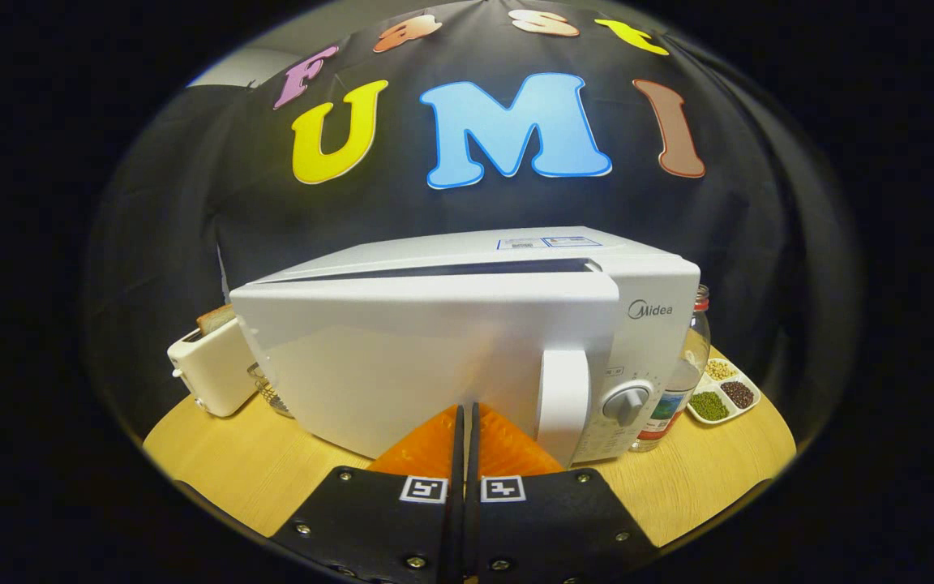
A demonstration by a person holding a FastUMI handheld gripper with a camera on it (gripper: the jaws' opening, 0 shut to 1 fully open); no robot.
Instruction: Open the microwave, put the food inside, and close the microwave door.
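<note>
A white microwave [467, 324] stands on the round wooden table [256, 470], straight ahead of me. Its door [402, 365] is slightly ajar, with a dark gap running along its top edge, wider toward the handle side. The vertical white handle [563, 399] and a round dial [626, 402] lie just right of my fingers. My gripper [467, 410] is shut, its two fingers pressed flat together with nothing between them. Their tips rest against the lower front of the door, left of the handle. What lies inside the microwave is hidden behind the door.
A cream toaster [212, 369] with a bread slice sits left of the microwave, and a glass [271, 393] stands behind its left corner. To the right are a clear jar [690, 365] and a small white tray of beans [723, 392]. The booth's black cloth hangs behind.
</note>
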